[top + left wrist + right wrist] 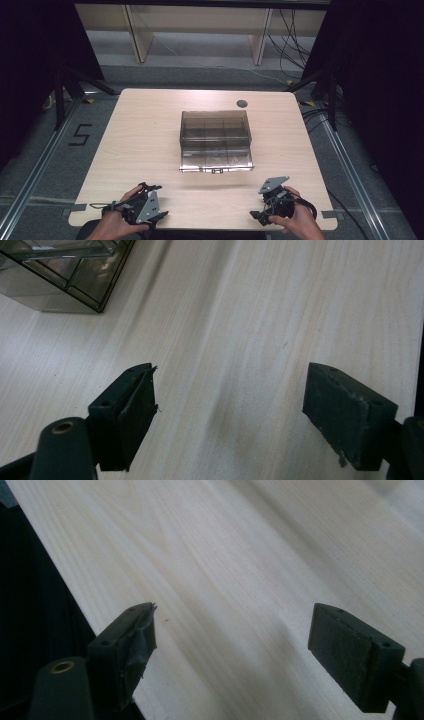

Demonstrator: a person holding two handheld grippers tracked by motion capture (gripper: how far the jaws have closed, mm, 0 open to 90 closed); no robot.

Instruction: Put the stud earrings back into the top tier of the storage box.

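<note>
**Both grippers low at the near edge, clear box waiting mid-table**

I'm looking down from the high view and nearest to me the left gripper (159,216) sits by the front edge of the table (145,145), a hand wrapped round its black frame, the grey three-cornered plate on top catching the light. Across from it the right gripper (256,216) rests near the same edge, its plate tilted up, cable looping off the wrist.

In the left gripper view, the left gripper (230,410) has its jaws spread wide, nothing between them but bare wood. The pads are matte black blocks, blunt and rectangular, the rubber facing a bit frayed at the corners. Same story in the right gripper view: the right gripper (232,652) is gaping wide, empty, hanging right over the table's dark edge.

The tabletop is pale laminate with a long, streaky wood grain, corners rounded.

Further out, well apart from both grippers, the box (215,141) stands in the middle: smoky clear plastic, rectangular, partition walls visible inside, a small latch on its near lip. Its corner (65,275) shows in the left gripper view too.

Beyond it, a round grommet (242,103) near the far edge. Then grey floor, metal rails either side, loose black cables at right, light wooden furniture legs and black curtains.
</note>
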